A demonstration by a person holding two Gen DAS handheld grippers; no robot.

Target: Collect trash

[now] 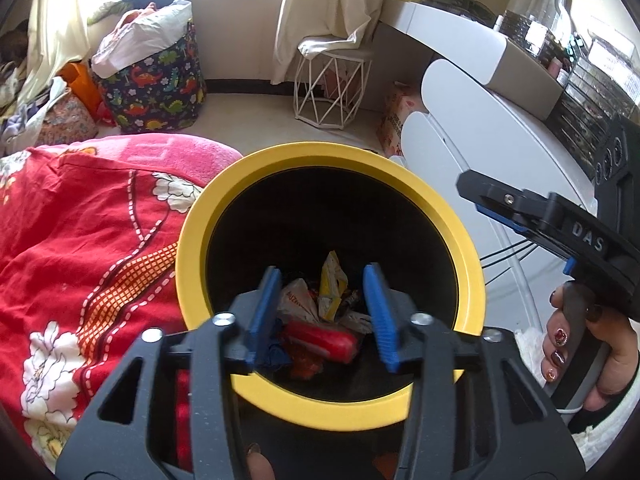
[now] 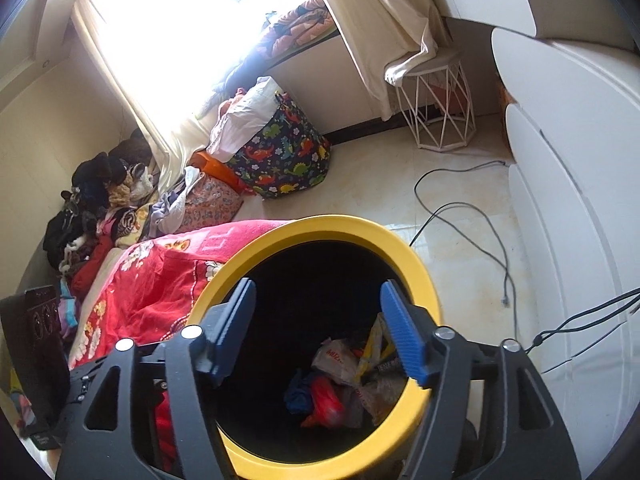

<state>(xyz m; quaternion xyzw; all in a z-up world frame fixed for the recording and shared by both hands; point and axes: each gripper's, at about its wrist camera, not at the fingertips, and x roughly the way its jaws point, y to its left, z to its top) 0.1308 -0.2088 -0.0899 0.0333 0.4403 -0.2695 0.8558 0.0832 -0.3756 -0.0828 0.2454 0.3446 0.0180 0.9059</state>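
— Both hand-held grippers are held above the round black bin with the broad yellow plastic rim (image 1: pixel 472 280): the left gripper (image 1: pixel 324 312) and the right gripper (image 2: pixel 320 332) are each seen with blue pads spread apart and nothing between them.

— Which step is judged to be in hand?

— A drop into the bin seems just finished. The crumpled wrappers (image 1: pixel 320 304) are found at the bottom, inside the bin, with a red plastic packet (image 1: pixel 320 340) lying among them (a blue scrap beside it is too dark to be named).

— And the next move?

— More trash would have to be sought; none is seen loose on the pale floor (image 2: pixel 460 220), so both grippers would need to be lifted clear of the rim first.

— How is the red packet laid?

— Its long axis is set roughly across the left wrist view, tilted slightly down to the right. 1 bin only is shown, upright beside the red floral bedspread (image 1: pixel 80 240).
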